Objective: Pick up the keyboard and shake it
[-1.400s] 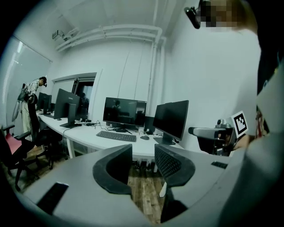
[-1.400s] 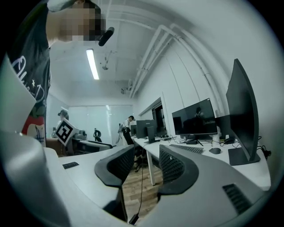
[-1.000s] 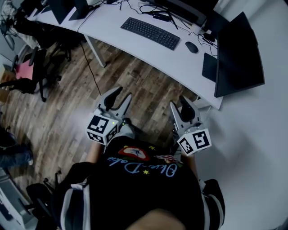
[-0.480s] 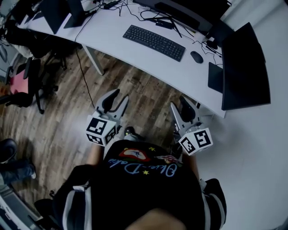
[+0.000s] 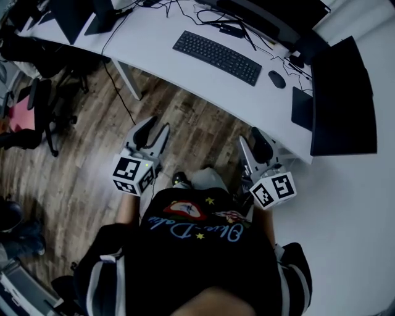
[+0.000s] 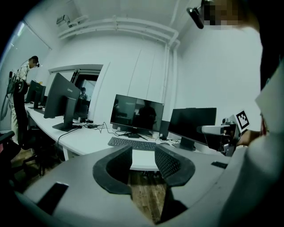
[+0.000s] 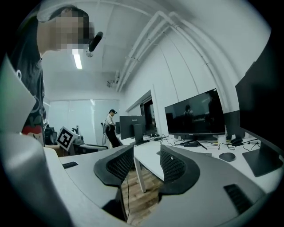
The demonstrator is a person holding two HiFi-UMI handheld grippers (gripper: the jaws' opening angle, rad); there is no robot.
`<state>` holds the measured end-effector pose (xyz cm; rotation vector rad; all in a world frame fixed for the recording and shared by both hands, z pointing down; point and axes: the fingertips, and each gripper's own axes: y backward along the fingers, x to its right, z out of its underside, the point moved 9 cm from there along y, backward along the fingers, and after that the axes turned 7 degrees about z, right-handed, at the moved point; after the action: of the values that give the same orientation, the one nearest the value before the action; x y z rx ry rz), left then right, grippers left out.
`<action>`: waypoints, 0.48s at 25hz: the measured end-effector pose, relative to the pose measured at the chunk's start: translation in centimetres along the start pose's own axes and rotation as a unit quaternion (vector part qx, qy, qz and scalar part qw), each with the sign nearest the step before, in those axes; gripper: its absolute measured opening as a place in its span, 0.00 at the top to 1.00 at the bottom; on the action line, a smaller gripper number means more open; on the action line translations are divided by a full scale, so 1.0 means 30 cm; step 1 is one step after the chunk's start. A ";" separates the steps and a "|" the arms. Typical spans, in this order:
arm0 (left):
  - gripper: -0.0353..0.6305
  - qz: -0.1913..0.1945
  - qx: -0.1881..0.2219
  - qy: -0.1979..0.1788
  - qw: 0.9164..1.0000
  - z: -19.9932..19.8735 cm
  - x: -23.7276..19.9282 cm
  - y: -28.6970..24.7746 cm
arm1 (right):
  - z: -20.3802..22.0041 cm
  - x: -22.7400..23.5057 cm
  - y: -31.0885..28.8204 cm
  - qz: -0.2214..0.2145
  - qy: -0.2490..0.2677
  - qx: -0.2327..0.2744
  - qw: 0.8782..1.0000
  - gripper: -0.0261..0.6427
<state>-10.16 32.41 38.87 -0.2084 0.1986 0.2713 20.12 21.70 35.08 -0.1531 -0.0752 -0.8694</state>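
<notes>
A black keyboard [image 5: 216, 49] lies flat on the white desk [image 5: 154, 37], in front of a dark monitor [image 6: 136, 114]. In the left gripper view the keyboard [image 6: 132, 143] shows just beyond the jaws. My left gripper [image 5: 151, 128] hangs over the wood floor, well short of the desk, open and empty. My right gripper [image 5: 253, 139] is held near the desk's front edge, also apart from the keyboard; its jaws are opening with nothing between them. Both grippers point toward the desk.
A black mouse [image 5: 277, 79] lies right of the keyboard, with cables [image 5: 185, 9] behind it. Large dark monitors [image 5: 342, 92] stand at the desk's right end. An office chair [image 5: 37, 105] stands on the floor at left. A person [image 7: 109, 128] stands far off.
The desk and keyboard have shifted slightly right and lower in the head view. The left gripper has drifted a little left; both stay empty over the floor.
</notes>
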 end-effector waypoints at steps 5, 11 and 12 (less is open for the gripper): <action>0.74 -0.001 -0.017 0.000 1.000 -0.006 -0.061 -0.082 | 0.012 0.079 -0.057 0.017 -0.015 -0.002 1.000 0.73; 0.74 -0.006 -0.015 -0.009 1.000 -0.058 -0.166 -0.244 | 0.002 0.213 -0.224 0.022 -0.024 0.006 0.999 0.73; 0.74 -0.007 -0.017 -0.011 1.000 -0.069 -0.185 -0.275 | 0.000 0.239 -0.259 0.022 -0.026 0.008 0.999 0.73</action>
<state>-13.39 22.81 39.59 -0.2405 0.1699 0.2634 18.78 11.36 36.80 -0.1622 -0.1268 -0.8214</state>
